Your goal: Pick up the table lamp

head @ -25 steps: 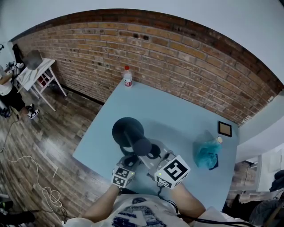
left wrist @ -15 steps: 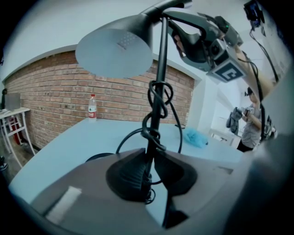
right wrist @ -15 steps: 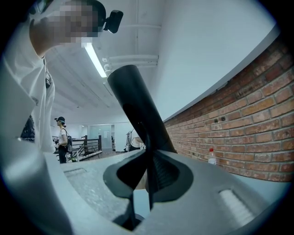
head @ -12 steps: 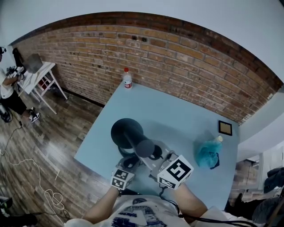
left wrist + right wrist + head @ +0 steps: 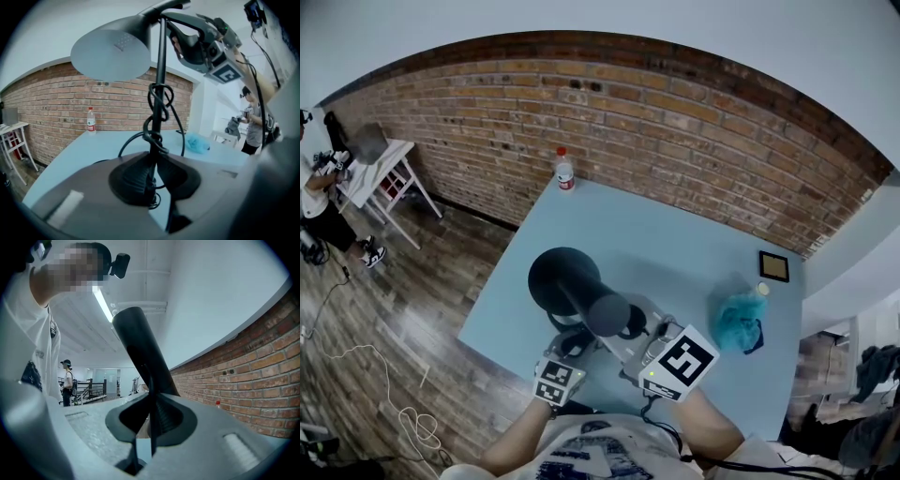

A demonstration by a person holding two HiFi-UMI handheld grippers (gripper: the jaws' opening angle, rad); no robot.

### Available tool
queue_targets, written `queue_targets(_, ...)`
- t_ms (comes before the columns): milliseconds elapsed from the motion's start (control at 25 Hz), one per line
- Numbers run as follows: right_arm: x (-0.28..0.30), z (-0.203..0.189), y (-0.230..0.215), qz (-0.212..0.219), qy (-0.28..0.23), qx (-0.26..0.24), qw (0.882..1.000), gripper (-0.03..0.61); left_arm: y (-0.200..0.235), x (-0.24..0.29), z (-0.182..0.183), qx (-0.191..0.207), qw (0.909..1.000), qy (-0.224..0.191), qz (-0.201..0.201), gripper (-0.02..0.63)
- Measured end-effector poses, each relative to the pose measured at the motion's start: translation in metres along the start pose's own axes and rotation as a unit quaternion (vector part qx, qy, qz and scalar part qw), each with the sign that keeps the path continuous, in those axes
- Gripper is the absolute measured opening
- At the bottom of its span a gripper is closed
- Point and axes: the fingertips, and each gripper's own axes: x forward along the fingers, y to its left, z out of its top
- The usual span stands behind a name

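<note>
Behind everything runs a brick wall (image 5: 675, 122), with a wooden floor (image 5: 403, 309) at its foot. A pale blue bench (image 5: 675, 234) stands in front of the wall. Left of the bench, well apart from it, is a white side table (image 5: 380, 159).

The black table lamp (image 5: 572, 286) stands upright over the near left part of the bench. Its round base (image 5: 553, 272) is just inside the bench's left edge; whether the base touches the surface cannot be told.

The left claw (image 5: 152, 174) is clamped low on the lamp's thin pole (image 5: 161, 93), where a black cord (image 5: 157, 112) is wound round it. The right claw (image 5: 151, 420) is clamped higher up, on the thick neck (image 5: 140, 352) beside the shade (image 5: 112, 51).

A crumpled blue bag (image 5: 737, 323) lies near the bench's right edge. A clear bottle (image 5: 565, 173) with a red cap stands at the far left corner, by the wall. A small dark square frame (image 5: 774, 267) lies flat at the far right, beyond the bag.
</note>
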Motion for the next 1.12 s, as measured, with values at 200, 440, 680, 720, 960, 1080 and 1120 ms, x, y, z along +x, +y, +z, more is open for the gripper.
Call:
queue_targets(200,-0.008,0.015,-0.002,-0.003,-0.008,-0.009,1.000,0.038,-0.007,-0.001,0.015,0.015,0.9999,-0.006,-0.004,0.044)
queue_targets(440,-0.017,0.028,-0.002,-0.010,-0.017,-0.023,1.000,0.038,-0.013,0.003,0.030,0.022,0.9996,-0.015,-0.009,0.044)
queue_targets(680,-0.024,0.038,-0.007,-0.017,-0.021,-0.030,0.999,0.038,-0.018,0.008,0.043,0.028,0.9993,-0.019,-0.015,0.044)
queue_targets(720,-0.026,0.040,-0.008,-0.018,-0.022,-0.030,0.999,0.038,-0.019,0.009,0.046,0.030,0.9992,-0.020,-0.016,0.044)
queue_targets(960,-0.033,0.051,-0.018,-0.026,-0.030,-0.036,0.999,0.038,-0.023,0.018,0.059,0.038,0.9987,-0.024,-0.022,0.044)
queue_targets(1080,-0.035,0.051,-0.022,-0.032,-0.030,-0.037,0.998,0.038,-0.024,0.021,0.061,0.040,0.9986,-0.024,-0.026,0.044)
queue_targets(1120,-0.036,0.051,-0.023,-0.034,-0.030,-0.036,0.998,0.038,-0.024,0.022,0.062,0.040,0.9986,-0.024,-0.027,0.044)
